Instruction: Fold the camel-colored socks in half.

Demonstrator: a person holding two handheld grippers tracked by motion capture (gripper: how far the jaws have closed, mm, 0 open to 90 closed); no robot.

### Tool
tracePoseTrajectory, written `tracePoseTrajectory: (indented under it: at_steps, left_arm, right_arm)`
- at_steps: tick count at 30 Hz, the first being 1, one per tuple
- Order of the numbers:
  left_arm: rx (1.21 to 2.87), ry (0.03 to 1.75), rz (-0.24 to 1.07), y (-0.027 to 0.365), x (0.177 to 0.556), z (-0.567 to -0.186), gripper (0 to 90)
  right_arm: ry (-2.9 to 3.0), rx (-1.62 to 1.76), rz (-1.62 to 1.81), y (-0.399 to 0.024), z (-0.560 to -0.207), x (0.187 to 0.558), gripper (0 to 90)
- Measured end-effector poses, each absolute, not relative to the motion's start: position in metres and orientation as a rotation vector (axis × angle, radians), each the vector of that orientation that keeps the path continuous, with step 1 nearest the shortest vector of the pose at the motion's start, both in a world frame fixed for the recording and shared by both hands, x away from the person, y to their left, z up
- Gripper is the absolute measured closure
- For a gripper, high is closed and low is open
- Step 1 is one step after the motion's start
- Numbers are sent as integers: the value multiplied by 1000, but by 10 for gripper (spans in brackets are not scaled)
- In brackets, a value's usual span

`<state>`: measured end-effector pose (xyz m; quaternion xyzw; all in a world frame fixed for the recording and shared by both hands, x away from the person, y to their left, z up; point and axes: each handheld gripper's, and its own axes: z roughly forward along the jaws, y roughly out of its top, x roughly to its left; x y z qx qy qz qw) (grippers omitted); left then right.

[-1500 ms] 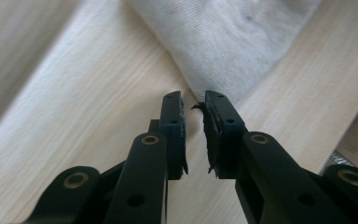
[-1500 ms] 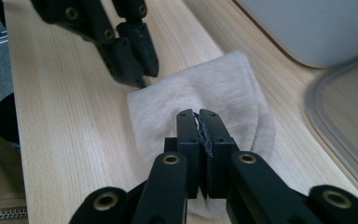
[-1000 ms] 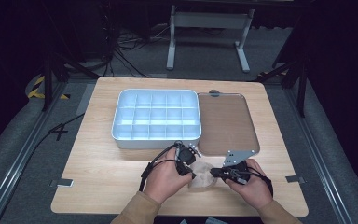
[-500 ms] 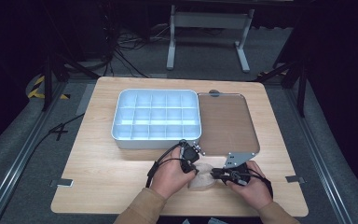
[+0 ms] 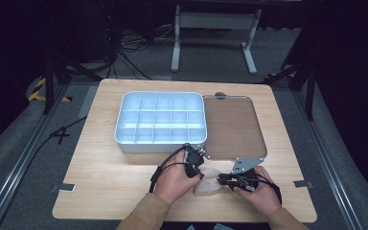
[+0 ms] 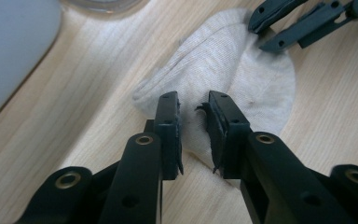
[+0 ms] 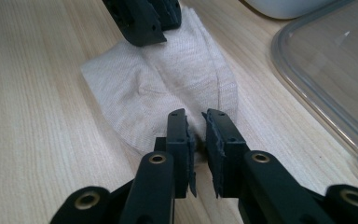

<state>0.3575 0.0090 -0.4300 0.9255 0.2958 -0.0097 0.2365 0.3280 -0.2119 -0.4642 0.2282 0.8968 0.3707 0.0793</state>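
Observation:
A folded beige cloth lies on the wooden table near its front edge, seen up close in the left gripper view and the right gripper view. My left gripper hovers over the cloth's near rim, its jaws a narrow gap apart and having just opened a little, with cloth below but not pinched. My right gripper comes at the opposite rim. Its jaws have just been opening, and the pads do not press the fabric. Each gripper faces the other across the cloth.
A pale compartment box with several cells stands behind the hands. Its clear lid lies flat to its right, with a corner close to the right hand. Bare wood stretches out to the left of the hands.
The left hand has edged slightly right toward the cloth. The right hand stays in nearly the same place, and the cloth has not moved.

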Motion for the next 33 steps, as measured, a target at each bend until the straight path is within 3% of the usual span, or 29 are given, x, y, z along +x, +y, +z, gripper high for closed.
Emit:
tracePoseTrajectory:
  at_steps: [9, 15, 21, 33]
  left_arm:
    - [2486, 853, 1, 35, 349, -414, 708]
    - [2480, 813, 4, 47, 345, -410, 696]
    - [2491, 653, -35, 51, 334, -407, 709]
    - [2480, 666, -140, 64, 334, -407, 661]
  right_arm:
    - [2629, 657, 1189, -208, -442, 324, 803]
    - [2640, 733, 1270, -201, -440, 321, 759]
    - [2673, 738, 1309, -194, -439, 321, 758]
    - [2668, 847, 1269, -193, -443, 325, 771]
